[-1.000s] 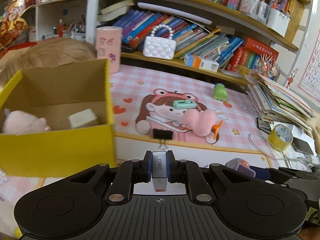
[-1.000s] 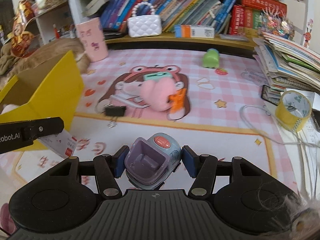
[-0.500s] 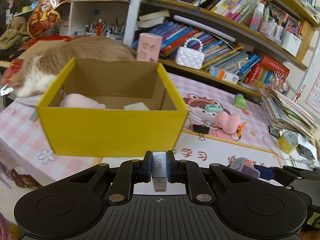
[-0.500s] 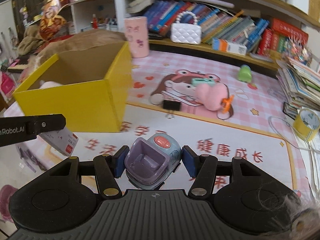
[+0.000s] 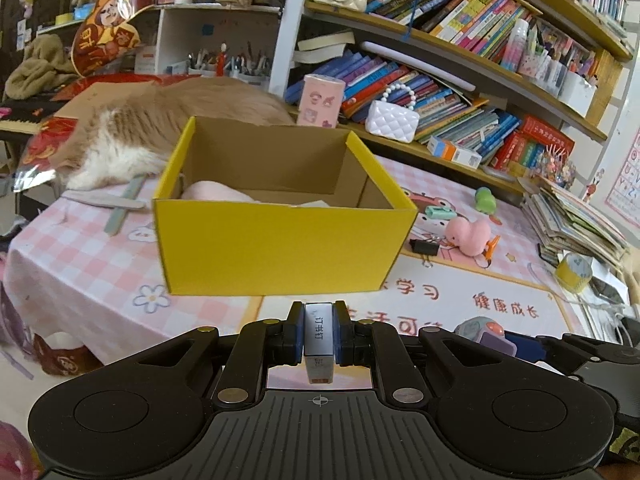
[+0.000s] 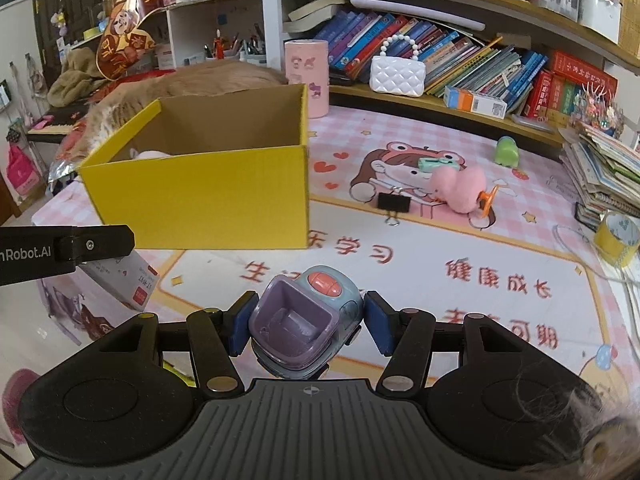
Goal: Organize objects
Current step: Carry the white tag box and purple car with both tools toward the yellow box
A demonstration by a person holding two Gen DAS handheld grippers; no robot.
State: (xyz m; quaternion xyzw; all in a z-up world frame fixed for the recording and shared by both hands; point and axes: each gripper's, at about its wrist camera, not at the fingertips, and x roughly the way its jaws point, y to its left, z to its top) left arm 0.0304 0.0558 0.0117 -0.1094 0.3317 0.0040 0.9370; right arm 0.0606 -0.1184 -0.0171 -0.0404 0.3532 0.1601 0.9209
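My left gripper [image 5: 318,336] is shut on a small white staple box [image 5: 318,340], held in the air in front of the yellow cardboard box [image 5: 280,248]. The staple box also shows in the right wrist view [image 6: 124,280] under the left gripper's arm. My right gripper [image 6: 306,324] is shut on a blue and purple toy [image 6: 306,324] with an orange button, held above the mat, to the right of the yellow box [image 6: 200,200]. A pink plush [image 5: 218,192] and a pale block lie inside the box.
On the mat lie a pink plush toy [image 6: 458,190], a black binder clip [image 6: 394,203], a teal item [image 6: 438,165] and a green toy [image 6: 506,156]. A yellow tape roll [image 6: 616,238] and stacked books sit right. A cat [image 5: 160,124] lies behind the box.
Both grippers have pulled back and up from the table with their objects still held. The yellow box now shows whole, farther ahead and lower in both views.
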